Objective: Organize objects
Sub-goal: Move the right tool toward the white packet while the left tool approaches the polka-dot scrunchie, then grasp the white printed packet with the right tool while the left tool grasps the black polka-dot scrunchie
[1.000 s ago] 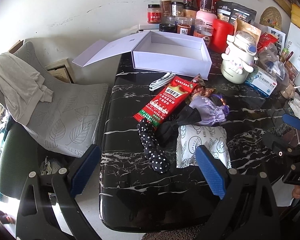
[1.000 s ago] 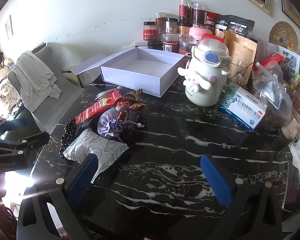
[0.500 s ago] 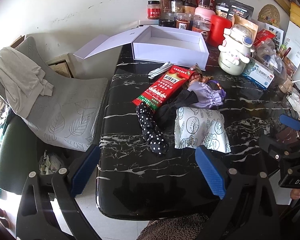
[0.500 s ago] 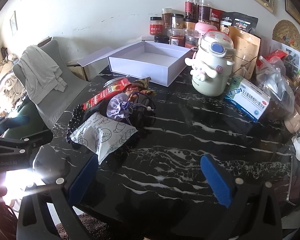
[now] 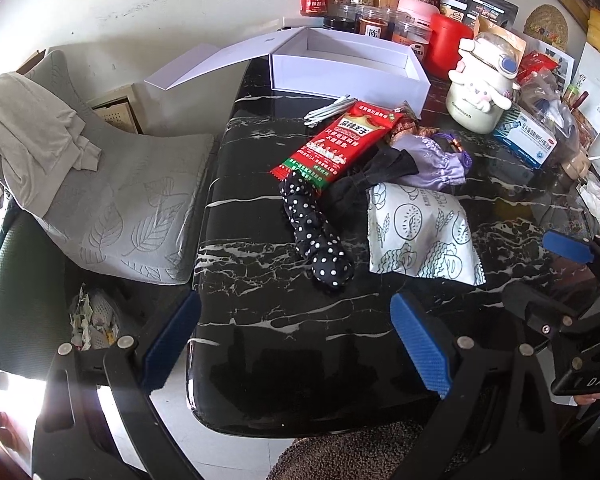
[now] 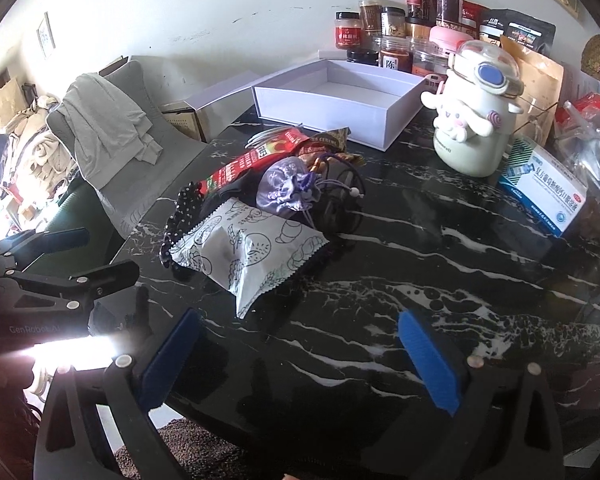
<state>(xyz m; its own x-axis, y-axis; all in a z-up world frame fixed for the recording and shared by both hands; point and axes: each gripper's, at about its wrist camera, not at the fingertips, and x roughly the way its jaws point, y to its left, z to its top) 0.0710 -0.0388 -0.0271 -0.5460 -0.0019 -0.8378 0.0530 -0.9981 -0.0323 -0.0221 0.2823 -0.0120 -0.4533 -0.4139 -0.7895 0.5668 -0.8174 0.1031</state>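
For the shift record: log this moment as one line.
left gripper: open, empty | right gripper: closing, nothing between jaws | pile of small items: untouched on table | white box: open, looks empty

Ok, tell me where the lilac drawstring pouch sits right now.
The lilac drawstring pouch lies in the pile mid-table in the right wrist view, just behind the white patterned snack packet and right of the red snack packet.
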